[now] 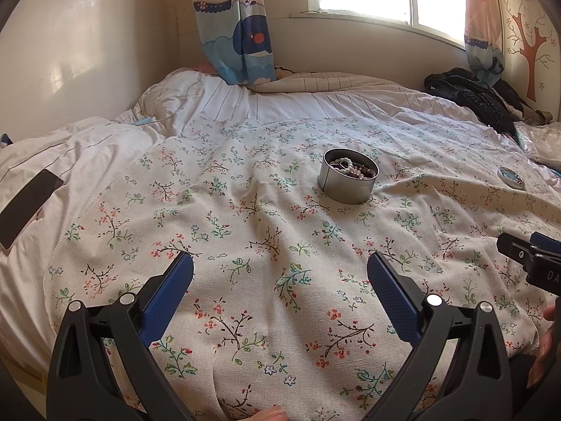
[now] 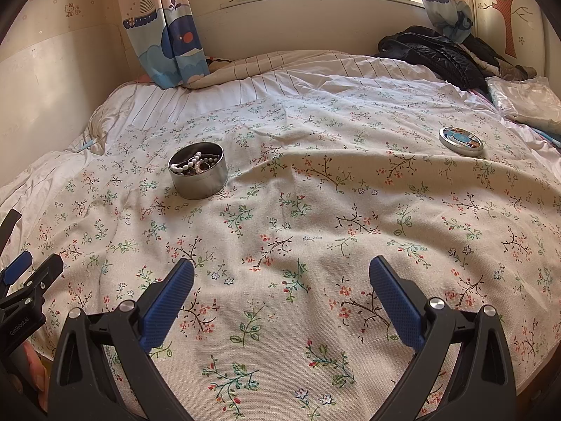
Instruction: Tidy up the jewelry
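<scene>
A round silver tin (image 1: 347, 179) (image 2: 198, 175) stands on the floral cloth (image 1: 266, 231) (image 2: 315, 217), with pearl and dark bead jewelry (image 1: 354, 169) (image 2: 194, 167) piled inside. Its lid (image 1: 511, 177) (image 2: 460, 141), with a blue picture on top, lies flat off to the right. My left gripper (image 1: 280, 263) is open low over the cloth, well short of the tin, nothing between its blue pads. My right gripper (image 2: 281, 269) is also open and empty, with the tin far ahead on its left and the lid far ahead on its right.
The cloth covers a bed with a white striped duvet (image 1: 87, 161). A dark phone (image 1: 28, 203) lies on the duvet at the left. A black jacket (image 1: 473, 94) (image 2: 434, 52) and a plastic bag (image 2: 526, 101) sit at the far right. Curtains (image 1: 235, 24) and a window are behind.
</scene>
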Tool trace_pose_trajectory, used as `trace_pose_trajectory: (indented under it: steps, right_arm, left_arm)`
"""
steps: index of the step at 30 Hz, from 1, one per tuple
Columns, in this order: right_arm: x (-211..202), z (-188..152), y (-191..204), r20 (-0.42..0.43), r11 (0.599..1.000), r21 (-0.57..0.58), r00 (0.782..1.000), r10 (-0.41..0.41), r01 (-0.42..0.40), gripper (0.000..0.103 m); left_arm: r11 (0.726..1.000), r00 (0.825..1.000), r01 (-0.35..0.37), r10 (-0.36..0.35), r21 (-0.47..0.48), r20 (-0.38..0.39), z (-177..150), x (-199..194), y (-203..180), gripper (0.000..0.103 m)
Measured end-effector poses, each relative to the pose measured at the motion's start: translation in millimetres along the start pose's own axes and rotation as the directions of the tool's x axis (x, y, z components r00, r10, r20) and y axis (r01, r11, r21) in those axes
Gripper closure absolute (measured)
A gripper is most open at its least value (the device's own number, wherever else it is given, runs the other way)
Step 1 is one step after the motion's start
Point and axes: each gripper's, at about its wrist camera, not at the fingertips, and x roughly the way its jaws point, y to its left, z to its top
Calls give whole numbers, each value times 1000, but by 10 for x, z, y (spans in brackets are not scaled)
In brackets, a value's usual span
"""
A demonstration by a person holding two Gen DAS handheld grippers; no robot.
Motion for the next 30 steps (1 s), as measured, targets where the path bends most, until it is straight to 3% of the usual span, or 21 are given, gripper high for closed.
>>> trace_pose_trajectory:
  steps: [30]
  right_arm:
    - [11, -8, 5, -3, 1000, 2, 1000, 3, -3, 7]
  left_arm:
    - [1000, 999, -21, 21, -10, -24, 16, 30, 66, 7]
